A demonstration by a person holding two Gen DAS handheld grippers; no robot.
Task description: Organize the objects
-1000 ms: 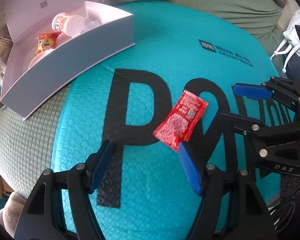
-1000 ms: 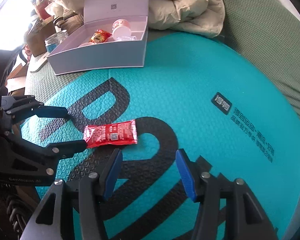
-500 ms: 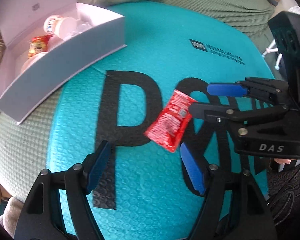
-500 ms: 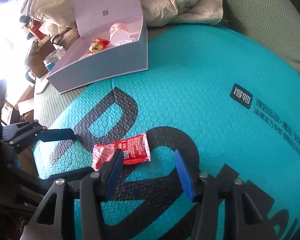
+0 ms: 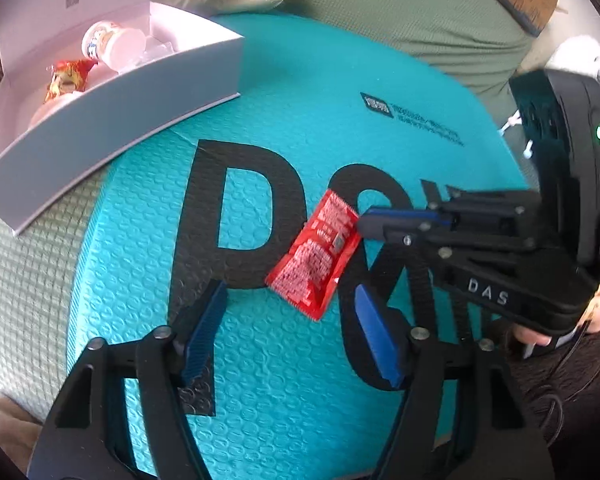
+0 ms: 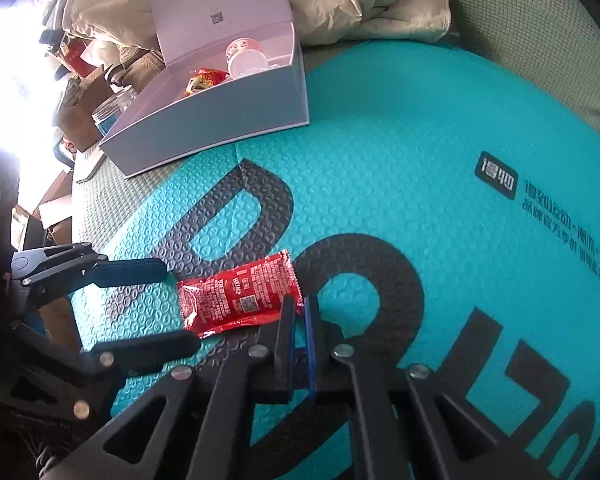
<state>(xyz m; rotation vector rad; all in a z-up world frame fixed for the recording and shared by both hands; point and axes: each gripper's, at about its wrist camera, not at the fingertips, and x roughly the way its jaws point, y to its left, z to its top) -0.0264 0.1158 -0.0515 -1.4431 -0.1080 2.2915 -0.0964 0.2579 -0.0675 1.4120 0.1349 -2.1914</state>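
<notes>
- one red sauce packet (image 6: 238,295) is left out on the teal mat (image 6: 400,152); the white box (image 6: 220,120) at the mat's far edge already holds a small cup (image 6: 244,58) and a red-yellow snack bag (image 6: 204,79), so the sorting looks partly done, with at least this packet to go.
- the right gripper (image 6: 298,306) has its blue pads pressed together at the packet's near right corner. in the left wrist view the same tips (image 5: 366,222) sit on the packet's (image 5: 316,260) upper right edge, so it looks like a pinch on the corner seal, though whether the film is truly caught between the pads cannot be told for sure.
- the packet lies flat on the mat, between the black letters, not lifted.
- the left gripper (image 5: 290,326) is spread, pads either side of the packet's other end without touching it; it holds nothing.
- against a second ago: the right jaws stood wide apart just short of the packet; they have just been closing and now meet on its corner.
- the left jaws have just been narrowing a little, nothing between them.
- the packet sits a touch nearer the left gripper in its view than it did.
- left to do, as i judge it: lift the packet, carry it to the box, drop it in beside the cup.
</notes>
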